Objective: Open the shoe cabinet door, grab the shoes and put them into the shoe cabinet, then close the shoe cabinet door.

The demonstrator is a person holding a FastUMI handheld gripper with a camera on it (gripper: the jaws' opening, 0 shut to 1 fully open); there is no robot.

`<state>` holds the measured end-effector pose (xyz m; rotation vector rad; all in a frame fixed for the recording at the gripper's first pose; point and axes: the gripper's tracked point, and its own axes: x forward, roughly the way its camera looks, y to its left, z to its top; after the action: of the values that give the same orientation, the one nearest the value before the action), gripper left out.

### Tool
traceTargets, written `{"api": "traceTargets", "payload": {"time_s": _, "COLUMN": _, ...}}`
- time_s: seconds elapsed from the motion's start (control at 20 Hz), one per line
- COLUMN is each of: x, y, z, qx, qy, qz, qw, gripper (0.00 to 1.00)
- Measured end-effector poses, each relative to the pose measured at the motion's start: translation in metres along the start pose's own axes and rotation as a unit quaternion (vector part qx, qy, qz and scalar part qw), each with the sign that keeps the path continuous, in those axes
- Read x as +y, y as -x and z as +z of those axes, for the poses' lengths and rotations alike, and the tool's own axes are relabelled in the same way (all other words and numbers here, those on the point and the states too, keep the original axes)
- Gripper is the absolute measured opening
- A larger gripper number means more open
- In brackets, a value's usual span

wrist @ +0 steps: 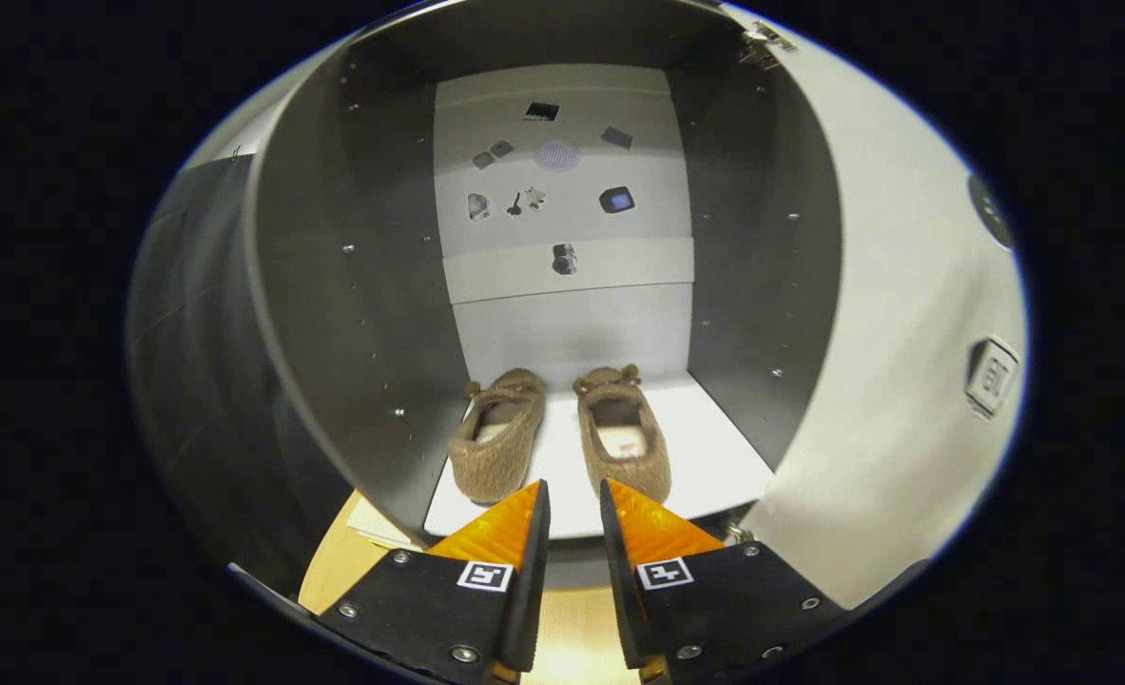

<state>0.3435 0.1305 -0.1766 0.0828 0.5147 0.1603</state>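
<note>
Inside the shoe cabinet (pixel 353 314), on its pale bottom shelf (pixel 714 457), we see the shoes (pixel 562 433), a pair of fuzzy brown slippers lying side by side, toes toward the back wall and heels toward us. Our claw (pixel 573 499) hangs just before the shelf's front edge with its fingers parted by a narrow gap and nothing between them; the tips sit just in front of the two heels.

We judge the slippers to be light and soft, with a fleecy upper that would give under pressure rather than slip. If they needed shifting, we would pinch the heel rim or the side wall of the opening, where the fabric folds thickest; a grip on the toe would likely squash and sag.

With both shoes already on the shelf, what remains looks to us like closing the door (pixel 895 362), which stands swung open beside the right finger, its hinge (pixel 762 43) showing at the top. The small dark fitting (pixel 990 376) on the door's face may be where to push or pull, though we cannot tell what it is. The claw must clear the opening first. Beneath the fingers lies a wooden surface (pixel 334 571) with a sheet of paper (pixel 377 523) near the cabinet's foot.
</note>
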Motion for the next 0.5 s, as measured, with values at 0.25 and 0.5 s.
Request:
{"api": "traceTargets", "payload": {"time_s": 0.25, "x": -0.006, "y": 0.069, "z": -0.014, "qx": -0.033, "qy": 0.008, "qz": 0.007, "qw": 0.999, "gripper": 0.34}}
{"api": "traceTargets", "payload": {"time_s": 0.5, "x": -0.008, "y": 0.124, "z": -0.024, "qx": -0.067, "qy": 0.025, "qz": 0.035, "qw": 0.997, "gripper": 0.34}}
